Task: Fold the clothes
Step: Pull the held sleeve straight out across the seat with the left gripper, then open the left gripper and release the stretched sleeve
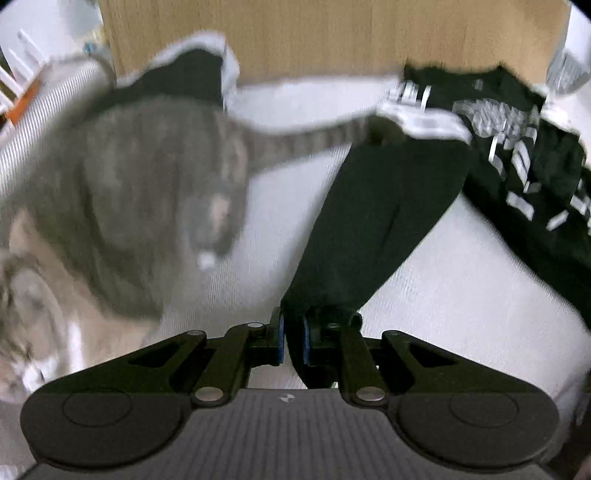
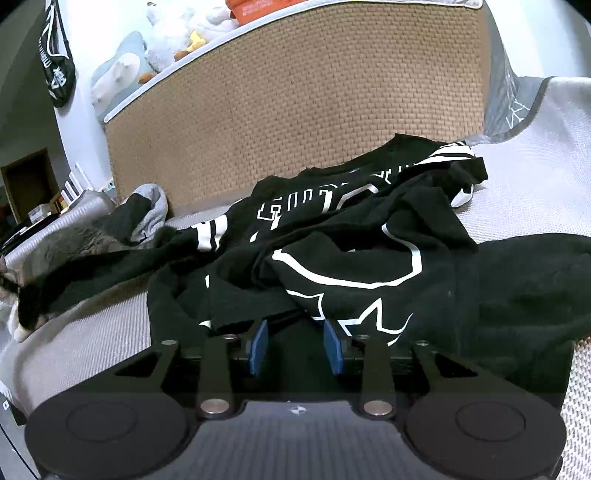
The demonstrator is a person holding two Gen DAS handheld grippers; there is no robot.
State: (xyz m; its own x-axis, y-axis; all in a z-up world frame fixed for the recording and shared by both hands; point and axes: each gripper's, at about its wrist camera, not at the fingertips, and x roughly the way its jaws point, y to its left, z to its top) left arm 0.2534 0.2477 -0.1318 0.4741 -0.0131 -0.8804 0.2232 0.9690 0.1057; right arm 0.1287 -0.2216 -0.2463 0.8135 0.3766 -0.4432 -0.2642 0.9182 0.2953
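A white bed (image 2: 535, 192) fills both views, backed by a woven tan headboard (image 2: 295, 110), with plush toys (image 2: 173, 33) on the ledge above it.

The left gripper (image 1: 293, 341) is clamped on a black sleeve (image 1: 369, 221), the cloth pinched tight between its blue pads (image 1: 281, 339) and drawn out in a long band toward the rest of the black shirt (image 1: 517, 155). The right gripper (image 2: 295, 345) sits low at the near edge of the same shirt (image 2: 332, 258); its jaws stand part open with black cloth lying over and between them, but I cannot tell whether the pads (image 2: 258, 343) press on it.

The shirt, printed with white lines, is heaped in a crumple mid-bed, just before the headboard. A grey tabby cat (image 1: 140, 192) lies on the bed left of the stretched sleeve, its tail (image 1: 306, 142) reaching to the shirt's striped cuff (image 1: 424, 122). A grey-and-black garment (image 2: 144, 210) lies beyond the cat.

The step in hand looks like spreading: the sleeve is pulled out sideways so the shirt can be laid flat, and no fold is made yet. Next, the left needs to lay the sleeve down clear of the cat, while the right takes a firm hold of the hem and draws the body flat. The cat could catch or sit on the cloth.
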